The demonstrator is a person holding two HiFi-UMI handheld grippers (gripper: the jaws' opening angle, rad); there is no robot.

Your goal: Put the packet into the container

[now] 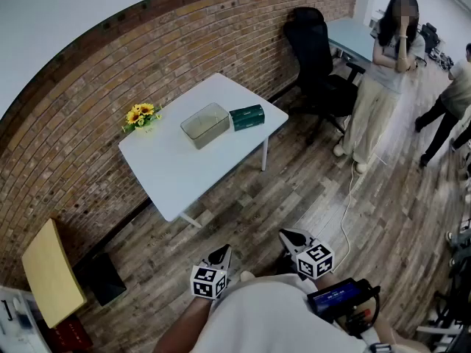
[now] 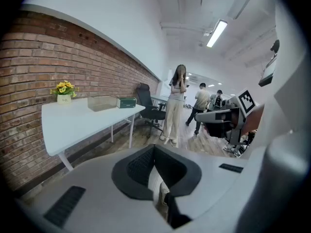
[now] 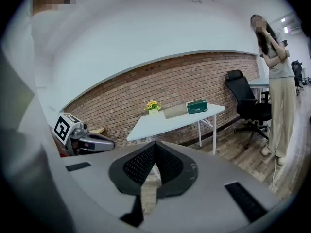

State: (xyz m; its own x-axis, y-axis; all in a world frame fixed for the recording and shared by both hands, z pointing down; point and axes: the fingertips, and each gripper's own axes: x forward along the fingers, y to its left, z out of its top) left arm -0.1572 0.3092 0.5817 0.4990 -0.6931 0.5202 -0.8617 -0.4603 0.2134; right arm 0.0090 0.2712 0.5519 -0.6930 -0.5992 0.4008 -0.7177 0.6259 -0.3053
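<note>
1. Left gripper (image 2: 154, 147): jaws fully together, pads meeting, nothing between them.
2. Right gripper (image 3: 155, 143): jaws closed tip to tip, also empty.
3. In the head view both grippers sit low, close to the wearer's torso, over the wooden floor (image 1: 309, 190). They are side by side and well apart from the table.
4. Green packet (image 1: 246, 116): lies flat on the white table (image 1: 176, 168), near the corner on the chair side. It is outside the container.
5. Clear rectangular container (image 1: 205, 123): stands upright on the table just beside the packet, on the flower side. It looks empty. Can't tell if the two touch.
6. Small pot of yellow flowers (image 1: 141, 114): at the table's back edge by the brick wall (image 1: 88, 101), apart from the container.
7. Black office chair (image 1: 316, 57): on the floor past the packet end of the table.
8. Person in light clothes (image 1: 383, 72): stands just beyond the chair, one hand raised to the head.
</note>
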